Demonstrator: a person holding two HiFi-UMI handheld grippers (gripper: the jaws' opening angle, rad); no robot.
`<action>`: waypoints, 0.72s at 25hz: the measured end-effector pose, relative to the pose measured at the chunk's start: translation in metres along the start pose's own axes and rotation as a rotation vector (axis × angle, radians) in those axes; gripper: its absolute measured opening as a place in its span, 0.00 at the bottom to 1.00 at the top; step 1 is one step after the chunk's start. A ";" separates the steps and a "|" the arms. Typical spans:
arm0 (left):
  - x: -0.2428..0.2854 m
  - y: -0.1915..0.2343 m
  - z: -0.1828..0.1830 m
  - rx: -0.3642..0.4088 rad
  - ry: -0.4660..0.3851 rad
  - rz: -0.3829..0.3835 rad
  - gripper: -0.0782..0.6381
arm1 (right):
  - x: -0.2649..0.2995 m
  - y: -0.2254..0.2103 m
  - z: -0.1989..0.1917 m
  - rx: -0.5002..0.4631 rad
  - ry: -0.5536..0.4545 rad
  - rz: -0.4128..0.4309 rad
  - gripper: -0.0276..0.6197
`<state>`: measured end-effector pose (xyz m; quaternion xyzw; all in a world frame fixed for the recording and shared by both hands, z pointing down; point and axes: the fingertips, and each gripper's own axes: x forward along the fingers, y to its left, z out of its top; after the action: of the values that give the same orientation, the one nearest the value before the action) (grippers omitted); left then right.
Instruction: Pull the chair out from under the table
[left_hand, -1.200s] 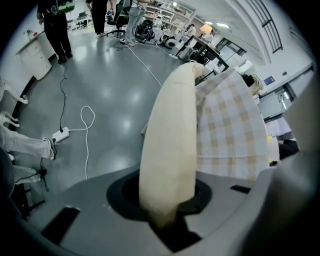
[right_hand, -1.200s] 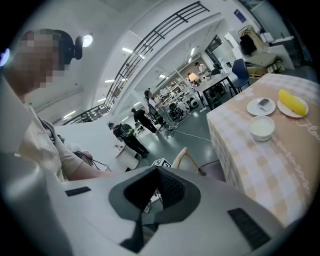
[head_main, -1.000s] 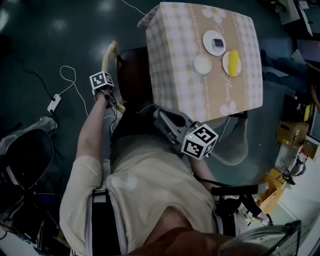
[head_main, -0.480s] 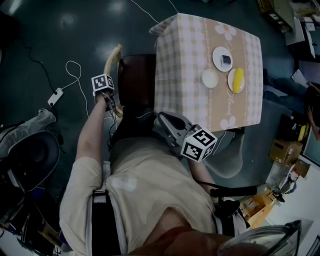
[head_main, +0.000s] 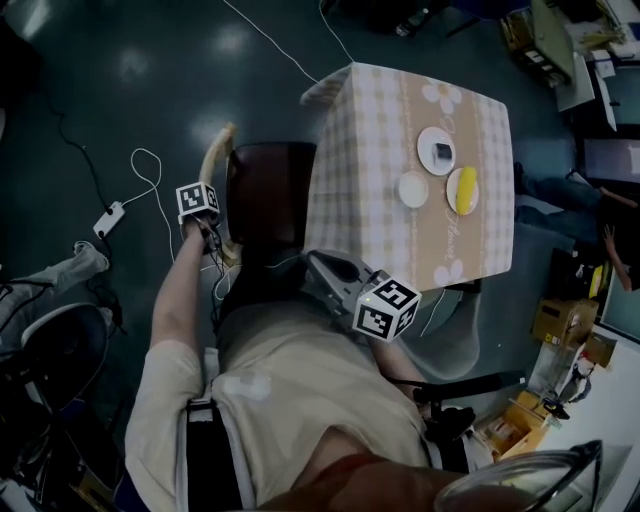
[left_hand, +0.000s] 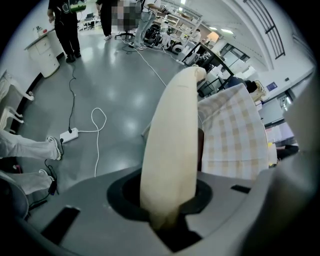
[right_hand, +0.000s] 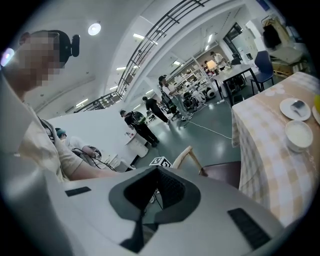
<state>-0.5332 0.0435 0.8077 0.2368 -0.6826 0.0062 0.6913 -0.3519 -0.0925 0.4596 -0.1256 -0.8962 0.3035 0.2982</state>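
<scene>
The chair has a dark brown seat and a curved cream backrest rail, and it stands at the left side of the table with its checked cloth. My left gripper points down and is shut on the backrest rail, which rises between its jaws. The right gripper hovers at the table's near left corner, shut with nothing in it. In the right gripper view the rail, the seat and the tablecloth lie ahead.
On the table are a plate with a dark item, a small white dish and a plate with a yellow item. A power strip with a white cable lies on the floor at left. A grey chair stands at right.
The chair has slid out from under the table, so more of its seat shows. Both grippers moved with it, the left one still gripping the rail.
</scene>
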 end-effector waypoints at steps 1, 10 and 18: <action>-0.001 0.002 0.000 -0.001 -0.001 0.001 0.24 | 0.002 0.001 -0.001 0.001 0.006 0.003 0.06; -0.012 0.025 0.008 -0.007 -0.026 0.010 0.24 | 0.019 0.009 0.003 -0.017 0.036 0.037 0.06; -0.015 0.037 0.010 -0.012 -0.034 0.017 0.24 | 0.027 0.006 0.002 -0.001 0.050 0.049 0.06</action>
<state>-0.5554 0.0775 0.8053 0.2269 -0.6963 0.0042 0.6809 -0.3740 -0.0776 0.4669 -0.1551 -0.8852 0.3071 0.3132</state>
